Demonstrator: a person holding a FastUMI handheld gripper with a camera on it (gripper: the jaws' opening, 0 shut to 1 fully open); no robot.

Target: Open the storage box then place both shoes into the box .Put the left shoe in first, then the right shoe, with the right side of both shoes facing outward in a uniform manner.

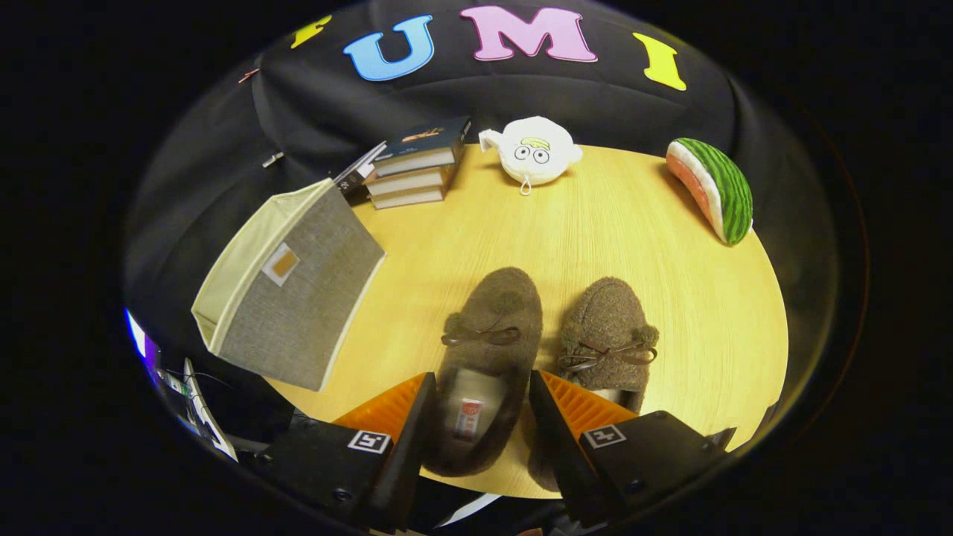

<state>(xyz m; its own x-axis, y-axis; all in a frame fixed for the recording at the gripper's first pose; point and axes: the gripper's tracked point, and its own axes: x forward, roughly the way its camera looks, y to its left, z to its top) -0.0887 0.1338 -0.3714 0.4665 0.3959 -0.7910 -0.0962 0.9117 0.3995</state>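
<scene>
Two shoes side by side on the table [655,246]
Left shoe [488,350] between the gripper [476,417] fingers, right shoe [607,339] beside it; storage box [294,286] left, books [413,164] beyond it

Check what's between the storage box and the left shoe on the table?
Gripper view: only bare table lies between the storage box and the left shoe. The open gripper straddles that shoe's heel.

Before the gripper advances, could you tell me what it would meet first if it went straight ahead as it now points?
Most likely the left shoe: its heel opening lies between the open gripper fingers, its toe just ahead. Height above it is unclear.
</scene>
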